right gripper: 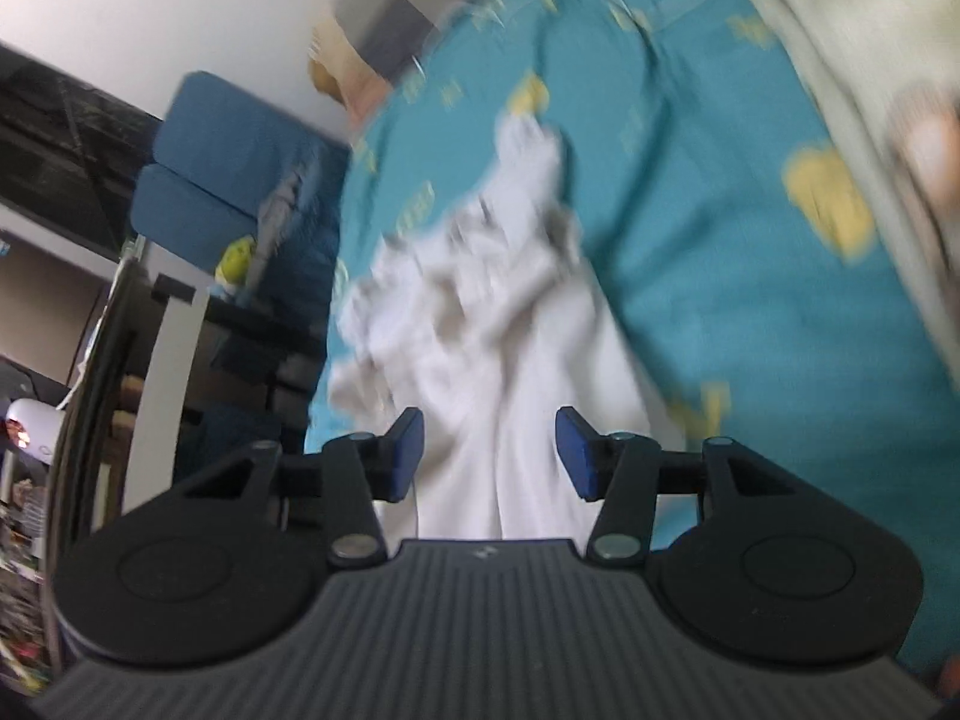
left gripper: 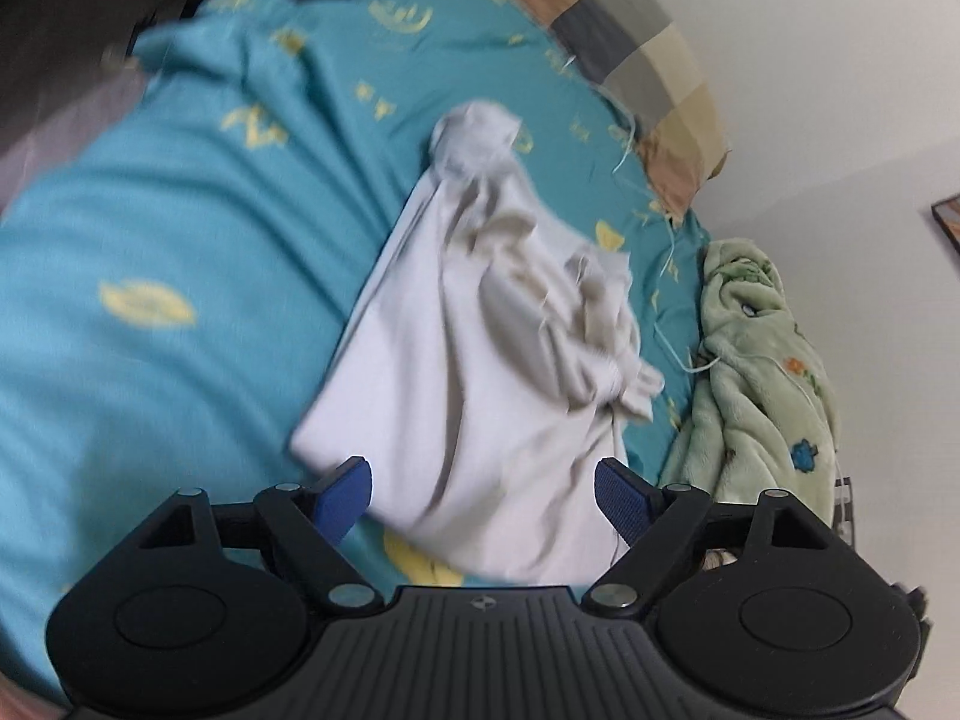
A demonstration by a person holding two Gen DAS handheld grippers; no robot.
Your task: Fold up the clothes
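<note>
A white garment [left gripper: 480, 324] lies crumpled on a teal bed sheet [left gripper: 180, 228], smoother at its near end and bunched at its far end. My left gripper [left gripper: 483, 492] is open above the garment's near edge, holding nothing. In the right wrist view the same white garment [right gripper: 492, 312] lies ahead, blurred by motion. My right gripper [right gripper: 489, 453] is open above its near part, holding nothing.
A checked pillow [left gripper: 636, 42] lies at the head of the bed by the white wall. A light green fleece blanket [left gripper: 756, 360] is heaped at the bed's right side. Left of the bed stand a blue chair [right gripper: 228, 150] and dark shelves [right gripper: 60, 138].
</note>
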